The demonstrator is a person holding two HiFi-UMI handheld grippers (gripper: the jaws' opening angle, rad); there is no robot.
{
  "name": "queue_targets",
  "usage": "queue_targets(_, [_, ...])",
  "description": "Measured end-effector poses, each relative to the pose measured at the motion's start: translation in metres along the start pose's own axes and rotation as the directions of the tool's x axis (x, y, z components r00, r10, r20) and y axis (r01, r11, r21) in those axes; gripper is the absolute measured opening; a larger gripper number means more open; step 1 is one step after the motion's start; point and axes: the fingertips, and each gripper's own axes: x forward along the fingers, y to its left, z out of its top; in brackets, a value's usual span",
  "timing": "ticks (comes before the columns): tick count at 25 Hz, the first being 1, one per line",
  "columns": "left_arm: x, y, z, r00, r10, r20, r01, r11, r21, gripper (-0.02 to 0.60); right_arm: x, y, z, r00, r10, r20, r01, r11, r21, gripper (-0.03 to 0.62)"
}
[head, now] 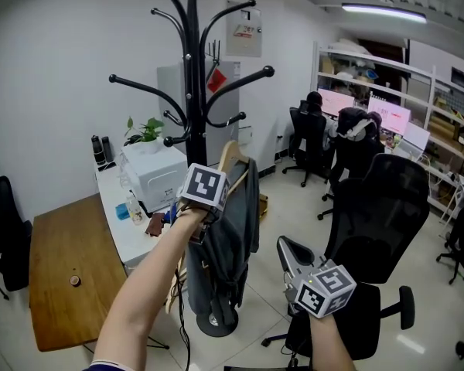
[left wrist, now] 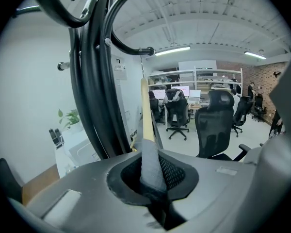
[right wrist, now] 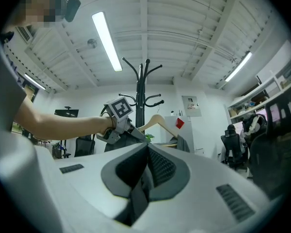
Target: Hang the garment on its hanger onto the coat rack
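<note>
Our left gripper [head: 213, 221] is pinched narrow on the garment [head: 236, 238]. It clamps grey cloth where this drapes over the wooden hanger [head: 233, 158] (the left gripper view shows fabric squeezed between the pads, with the hanger's pale arm rising above them). Our right gripper [head: 288, 247] has its jaws drawn together with nothing between them. It sits lower than the left one, to the right of the coat rack [head: 192, 91], and is clear of the garment.

The dark garment hangs on its hanger directly in front of the coat rack's pole, below the curved black hooks and above the round base [head: 216, 321]. We cannot see the hanger's hook, so we cannot tell whether it rests on any of the rack's arms.

Left of the coat rack stands a white box [head: 158, 175] with a potted plant [head: 145, 130] behind it, and further left a wooden table [head: 66, 273]. Right of the coat rack, a black office chair [head: 387, 207] stands just behind the right gripper.
</note>
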Motion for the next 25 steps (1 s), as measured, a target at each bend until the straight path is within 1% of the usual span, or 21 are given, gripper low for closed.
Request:
queue_targets(4, [-0.002,0.005,-0.013,1.000,0.013,0.022,-0.013,1.000,-0.025,0.038,0.002,0.006,-0.006,1.000,0.007,-0.015,-0.007,1.000,0.003,0.002])
queue_targets(10, [-0.008,0.006,-0.022,0.998,0.014,0.056,-0.011,0.999,-0.043,0.046,0.005,0.019,-0.012,0.999,0.023,-0.032,-0.023,1.000,0.007,0.002])
queue_targets(12, [-0.011,0.007,-0.024,0.997,0.032,0.066,-0.030,0.999,-0.026,0.052,0.005,0.020,-0.014,0.999,0.023,-0.037,-0.023,1.000,0.007,0.002])
queue_targets(14, [-0.013,0.007,-0.024,0.995,0.050,0.091,-0.052,0.999,0.014,0.062,0.006,0.021,-0.015,0.999,0.023,-0.041,-0.023,1.000,0.005,0.002])
queue_targets(15, [-0.014,0.006,-0.024,0.993,0.050,0.106,-0.054,0.998,0.036,0.079,0.006,0.022,-0.015,0.999,0.024,-0.043,-0.024,1.000,0.004,0.002])
queue_targets(16, [-0.016,0.004,-0.024,0.992,0.043,0.119,-0.050,0.997,0.056,0.114,0.006,0.024,-0.016,0.999,0.026,-0.044,-0.026,1.000,0.004,0.002])
queue_targets(17, [-0.018,0.001,-0.024,0.991,0.031,0.132,-0.041,0.996,0.074,0.169,0.007,0.025,-0.017,0.999,0.029,-0.046,-0.029,1.000,0.004,0.002])
queue_targets(18, [-0.022,-0.002,-0.023,0.988,0.021,0.152,-0.036,0.995,0.092,0.190,0.007,0.026,-0.018,0.998,0.031,-0.049,-0.031,0.999,0.005,0.002])
queue_targets(19, [-0.030,-0.004,-0.020,0.984,0.020,0.179,-0.041,0.993,0.113,0.197,0.008,0.028,-0.019,0.998,0.034,-0.052,-0.034,0.999,0.005,0.002])
queue_targets(20, [-0.039,-0.005,-0.015,0.977,0.029,0.212,-0.059,0.989,0.137,0.228,0.008,0.029,-0.021,0.998,0.036,-0.055,-0.035,0.999,0.005,0.002])
queue_targets(22, [-0.063,-0.009,-0.007,0.959,0.043,0.282,-0.098,0.978,0.182,0.232,0.010,0.030,-0.022,0.998,0.037,-0.057,-0.037,0.999,0.007,0.002])
queue_targets(23, [-0.076,-0.012,-0.004,0.948,0.038,0.317,-0.104,0.975,0.195,0.232,0.011,0.031,-0.022,0.998,0.037,-0.057,-0.036,0.999,0.008,0.002])
queue_targets(25, [-0.097,-0.024,-0.005,0.923,0.007,0.384,-0.089,0.976,0.197,0.232,0.013,0.030,-0.023,0.998,0.035,-0.059,-0.034,0.999,0.009,0.002])
